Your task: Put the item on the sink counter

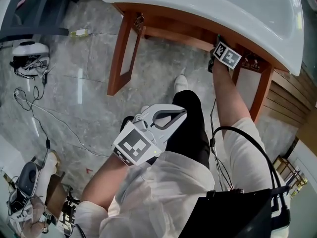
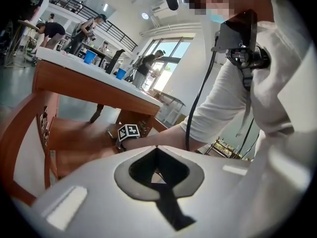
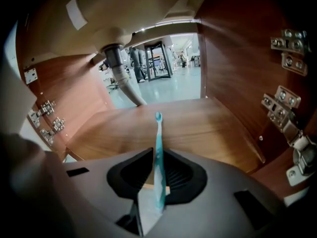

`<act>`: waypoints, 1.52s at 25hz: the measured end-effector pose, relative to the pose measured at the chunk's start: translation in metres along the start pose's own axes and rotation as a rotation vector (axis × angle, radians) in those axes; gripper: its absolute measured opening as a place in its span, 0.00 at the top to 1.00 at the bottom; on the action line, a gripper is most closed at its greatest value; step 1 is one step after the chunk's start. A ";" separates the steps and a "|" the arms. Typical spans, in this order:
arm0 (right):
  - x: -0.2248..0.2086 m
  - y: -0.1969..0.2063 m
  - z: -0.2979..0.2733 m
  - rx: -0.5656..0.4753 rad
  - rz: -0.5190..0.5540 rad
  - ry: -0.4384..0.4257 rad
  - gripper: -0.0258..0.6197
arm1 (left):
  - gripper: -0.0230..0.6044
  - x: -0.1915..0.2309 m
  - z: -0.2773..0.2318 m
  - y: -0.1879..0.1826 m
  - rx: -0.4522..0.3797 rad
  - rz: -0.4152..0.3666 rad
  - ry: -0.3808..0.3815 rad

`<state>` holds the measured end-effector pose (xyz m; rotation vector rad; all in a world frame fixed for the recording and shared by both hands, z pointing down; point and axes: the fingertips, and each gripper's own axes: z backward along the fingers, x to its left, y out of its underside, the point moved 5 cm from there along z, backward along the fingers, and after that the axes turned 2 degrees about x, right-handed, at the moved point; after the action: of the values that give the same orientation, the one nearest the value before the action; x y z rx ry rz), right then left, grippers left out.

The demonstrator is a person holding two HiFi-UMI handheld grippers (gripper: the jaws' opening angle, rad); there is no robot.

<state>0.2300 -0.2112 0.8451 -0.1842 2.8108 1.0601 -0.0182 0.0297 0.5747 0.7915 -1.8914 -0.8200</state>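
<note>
Two tools are in service. The right tool (image 3: 157, 153) is inside the open cabinet (image 3: 233, 63) beneath the sink surface (image 1: 163, 1), with its jaws clamped on the handle of a teal toothbrush (image 3: 158, 127). The brush runs straight out ahead of the tool, bristle end farthest away, over the wooden shelf (image 3: 213, 133). Whether that end touches the shelf cannot be determined. The grip is low on the handle. In my judgement this keeps the brush in line with the tool and leaves most of its length free for laying down.

The left tool (image 2: 157, 150) is closed with nothing between its jaws. It is held low by the person's leg (image 1: 190, 133), well apart from the right tool, and is judged parked so as not to obstruct the reach into the cabinet.

Containers: as far as seen, the cabinet holds only the toothbrush and the tool. A drain pipe (image 3: 121, 76) descends ahead and left of the tool, and hinges (image 3: 285, 110) sit on the wall to its right. The visible part of the basin (image 1: 247, 4) above shows no contents. The item is below the sink surface, not yet on it.
</note>
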 end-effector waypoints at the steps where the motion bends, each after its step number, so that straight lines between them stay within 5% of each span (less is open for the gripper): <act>1: 0.000 0.000 -0.001 0.003 0.006 -0.005 0.86 | 0.96 0.000 0.001 0.001 -0.001 0.004 -0.002; 15: 0.007 -0.010 0.069 0.004 0.140 -0.019 0.78 | 0.96 -0.036 0.017 -0.027 -0.002 -0.006 0.029; 26: 0.066 -0.012 0.250 0.065 0.259 -0.193 0.90 | 0.96 -0.108 0.075 -0.101 -0.017 -0.048 0.090; 33: 0.095 -0.047 0.393 -0.020 0.333 -0.288 0.94 | 0.96 -0.151 0.116 -0.137 -0.050 -0.093 0.072; 38: 0.119 -0.082 0.447 -0.082 0.356 -0.300 0.94 | 0.96 -0.145 0.154 -0.153 -0.075 -0.073 0.036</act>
<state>0.1619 0.0160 0.4401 0.4471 2.5819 1.1576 -0.0709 0.0900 0.3265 0.8275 -1.7987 -0.9104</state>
